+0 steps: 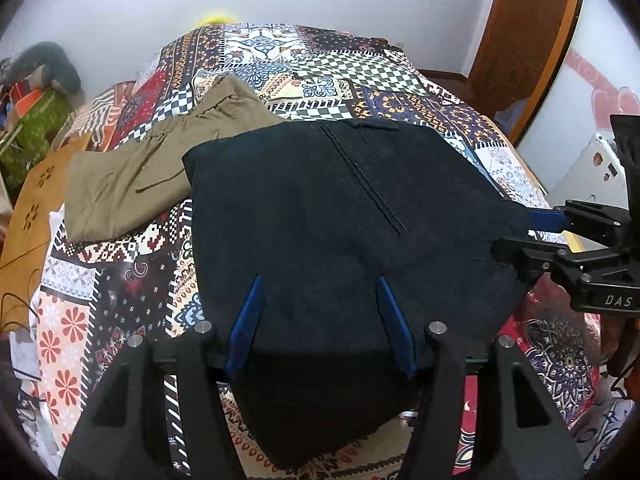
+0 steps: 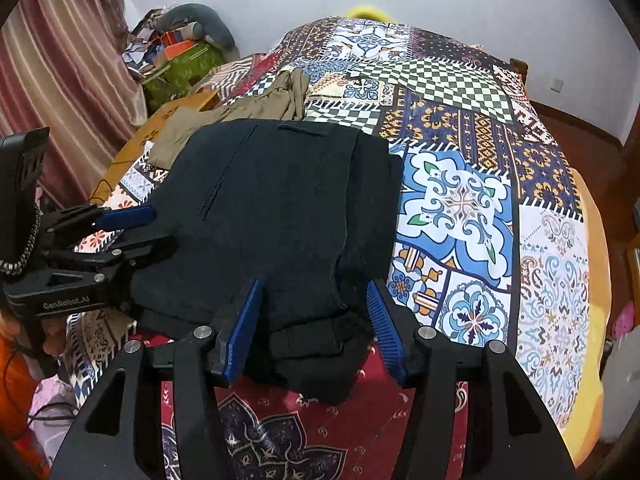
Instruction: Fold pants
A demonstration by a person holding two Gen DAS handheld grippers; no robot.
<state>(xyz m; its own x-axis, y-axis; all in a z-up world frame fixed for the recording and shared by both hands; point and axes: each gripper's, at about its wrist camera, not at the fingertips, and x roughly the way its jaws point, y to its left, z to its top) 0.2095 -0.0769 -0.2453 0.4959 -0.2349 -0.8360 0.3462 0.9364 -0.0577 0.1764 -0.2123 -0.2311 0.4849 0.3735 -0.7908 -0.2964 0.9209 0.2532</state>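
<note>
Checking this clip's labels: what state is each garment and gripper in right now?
Black pants: folded into a compact stack, flat on the bed.
Khaki pants: folded, lying behind the black ones.
Left gripper: open, gripping nothing.
Right gripper: open over the black pants' near edge, no grip.

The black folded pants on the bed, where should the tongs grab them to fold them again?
Probably the near edge of the black folded cloth pants, where layers stack loosely and hang toward the camera. Come from the near side, low over the patchwork bedspread, one pair of tongs at each near corner. The far edge lies flat, beside the khaki folded pants, so it offers less to pinch.
</note>
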